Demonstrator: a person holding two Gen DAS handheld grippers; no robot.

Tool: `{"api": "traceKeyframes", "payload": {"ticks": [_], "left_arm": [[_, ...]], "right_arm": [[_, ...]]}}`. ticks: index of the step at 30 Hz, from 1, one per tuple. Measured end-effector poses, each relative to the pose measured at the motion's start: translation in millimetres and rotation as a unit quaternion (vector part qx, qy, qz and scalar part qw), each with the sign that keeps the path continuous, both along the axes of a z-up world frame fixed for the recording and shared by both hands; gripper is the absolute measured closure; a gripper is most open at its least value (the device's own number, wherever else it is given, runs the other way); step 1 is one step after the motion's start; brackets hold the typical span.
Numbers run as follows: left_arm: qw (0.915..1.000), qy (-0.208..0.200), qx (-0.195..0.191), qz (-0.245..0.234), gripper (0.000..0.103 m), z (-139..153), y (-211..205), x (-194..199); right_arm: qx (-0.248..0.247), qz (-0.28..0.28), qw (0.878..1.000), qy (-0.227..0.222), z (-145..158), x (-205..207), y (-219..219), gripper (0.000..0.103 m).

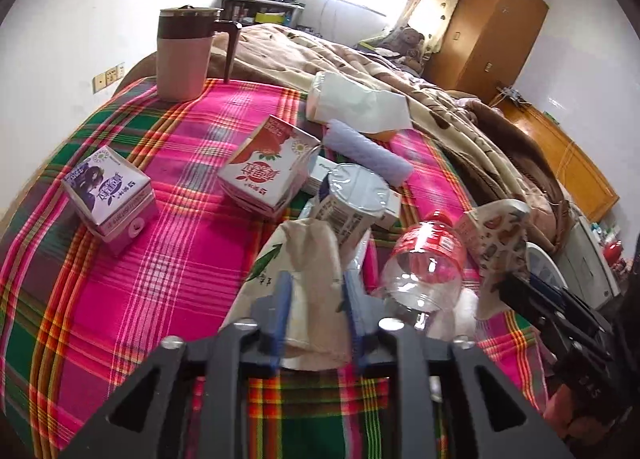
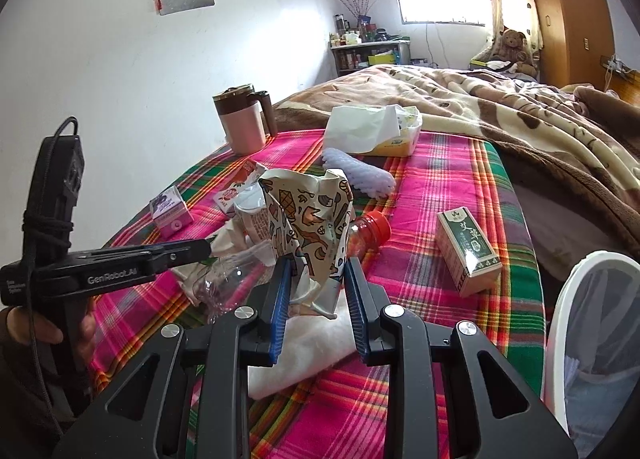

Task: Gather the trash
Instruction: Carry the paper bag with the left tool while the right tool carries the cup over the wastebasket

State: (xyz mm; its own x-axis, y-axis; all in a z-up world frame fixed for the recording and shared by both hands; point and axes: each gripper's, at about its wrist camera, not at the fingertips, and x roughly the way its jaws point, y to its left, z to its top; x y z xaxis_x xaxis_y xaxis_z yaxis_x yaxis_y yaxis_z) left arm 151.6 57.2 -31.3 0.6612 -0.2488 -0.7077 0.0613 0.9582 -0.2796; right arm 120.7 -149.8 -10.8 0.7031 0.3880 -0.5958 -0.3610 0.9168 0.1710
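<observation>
My right gripper (image 2: 316, 283) jaws pinch the crumpled printed wrapper (image 2: 308, 219) mid-bed; left gripper (image 1: 316, 311) jaws narrow around the beige wrapper (image 1: 308, 259) (contact unclear). Lifting may snag the bottle (image 2: 360, 235), rolling it.

left hand-held gripper (image 1: 316, 301) tilted down, narrowly parted; right hand-held gripper (image 2: 318, 279) likewise

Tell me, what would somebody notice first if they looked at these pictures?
Probably the bright pink and green plaid cloth covering the bed, littered with cartons and wrappers. Right in front, the right gripper pinches a crumpled paper bag with cartoon drawings, beside a clear bottle with a red cap. At the far left edge stands a pink mug with a brown lid.
</observation>
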Motion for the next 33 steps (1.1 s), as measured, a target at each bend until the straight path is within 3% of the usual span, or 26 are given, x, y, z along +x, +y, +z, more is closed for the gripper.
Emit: {"api": "traceKeyframes", "payload": {"ticks": [1, 2, 6, 13, 16, 18, 20, 22, 27, 33], "left_arm": [[0.9999, -0.003, 0.011, 0.002, 0.056, -0.6, -2.0, 0.5], [0.9996, -0.004, 0.026, 0.011, 0.042, -1.6, -2.8, 1.1], [0.9979, -0.013, 0.055, 0.031, 0.026, -2.7, 0.3, 1.3], [0.9985, 0.012, 0.053, 0.008, 0.022, -14.0, 0.7, 16.0], [0.9991, 0.033, 0.025, 0.010, 0.023, -21.1, 4.9, 21.7], [0.9992, 0.037, 0.009, 0.010, 0.031, -23.4, 8.2, 23.2], [0.9991, 0.038, 0.015, 0.015, 0.037, -24.1, 9.3, 22.7], [0.9991, 0.036, 0.020, 0.009, 0.051, -24.3, 7.9, 21.5], [0.9990, 0.018, 0.039, -0.005, 0.066, -17.3, -0.9, 14.9], [0.9989, 0.006, 0.045, -0.006, 0.069, -10.0, -3.4, 7.4]], "right_arm": [[0.000, -0.001, 1.000, 0.001, -0.2, 0.2, -0.3, 0.075], [0.001, -0.001, 1.000, 0.001, -0.1, -0.2, -0.8, 0.075], [-0.003, -0.002, 1.000, -0.005, 1.5, -2.7, -1.9, 0.075], [-0.003, -0.006, 1.000, 0.000, -1.2, 0.3, -2.3, 0.075], [-0.002, -0.009, 1.000, 0.001, -0.9, 0.0, -3.3, 0.075], [-0.002, -0.008, 1.000, 0.001, -0.6, -0.5, -3.4, 0.075], [-0.004, -0.008, 1.000, 0.001, -0.5, -0.7, -2.7, 0.075], [-0.004, -0.008, 1.000, 0.001, -0.8, -0.8, -2.5, 0.075], [-0.002, -0.010, 1.000, 0.003, -1.9, -1.0, -2.9, 0.075], [-0.001, -0.010, 1.000, -0.002, -0.3, -4.4, -4.1, 0.075]]}}
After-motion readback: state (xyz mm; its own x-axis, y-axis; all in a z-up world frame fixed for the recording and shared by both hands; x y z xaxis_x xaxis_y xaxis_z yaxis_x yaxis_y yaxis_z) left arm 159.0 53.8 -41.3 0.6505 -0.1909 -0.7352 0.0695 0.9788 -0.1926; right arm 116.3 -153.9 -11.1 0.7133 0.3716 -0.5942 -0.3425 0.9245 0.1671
